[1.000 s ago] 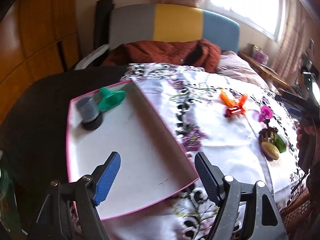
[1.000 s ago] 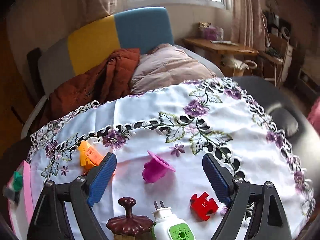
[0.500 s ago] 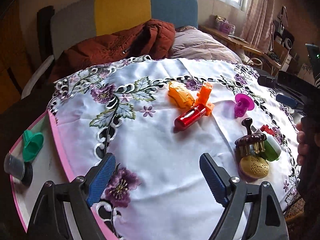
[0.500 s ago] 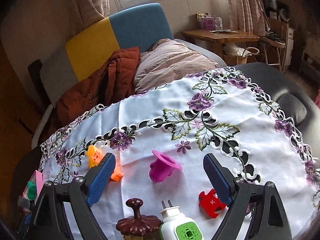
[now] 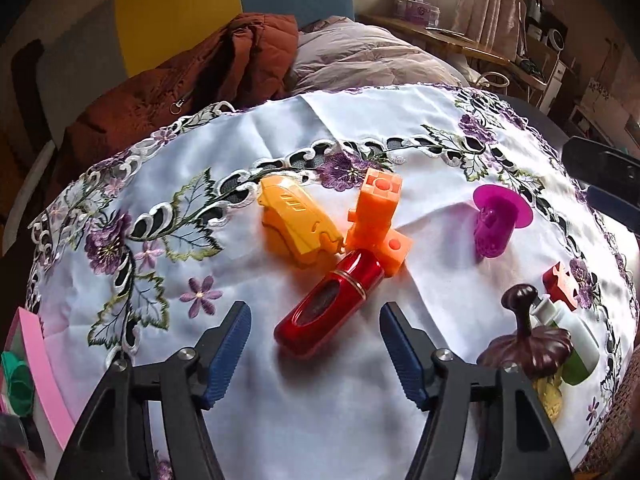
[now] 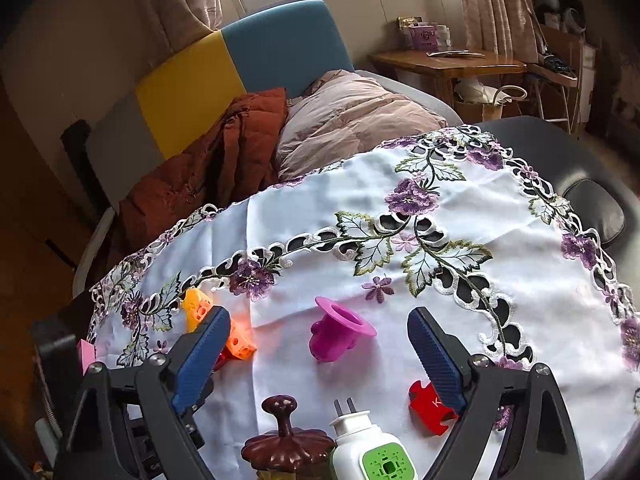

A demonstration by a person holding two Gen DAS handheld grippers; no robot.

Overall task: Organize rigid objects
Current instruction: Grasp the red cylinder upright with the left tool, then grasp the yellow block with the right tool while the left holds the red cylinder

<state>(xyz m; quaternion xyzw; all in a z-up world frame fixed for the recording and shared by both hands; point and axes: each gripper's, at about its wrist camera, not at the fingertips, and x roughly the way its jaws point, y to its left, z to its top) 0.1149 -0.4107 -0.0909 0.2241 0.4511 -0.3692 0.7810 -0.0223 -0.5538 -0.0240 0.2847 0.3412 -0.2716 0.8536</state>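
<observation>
Jaws of the left gripper (image 5: pixel 315 334) are closing around the red case (image 5: pixel 328 306) lying on the cloth (image 5: pixel 328 408), pads not yet touching it. Right gripper (image 6: pixel 319 340) is hanging wide and empty over the magenta cup (image 6: pixel 334 334).

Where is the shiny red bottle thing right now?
In the left wrist view the red bottle lies on the tablecloth mid-frame, just ahead of the closing left gripper, its far end touching the orange block.
</observation>
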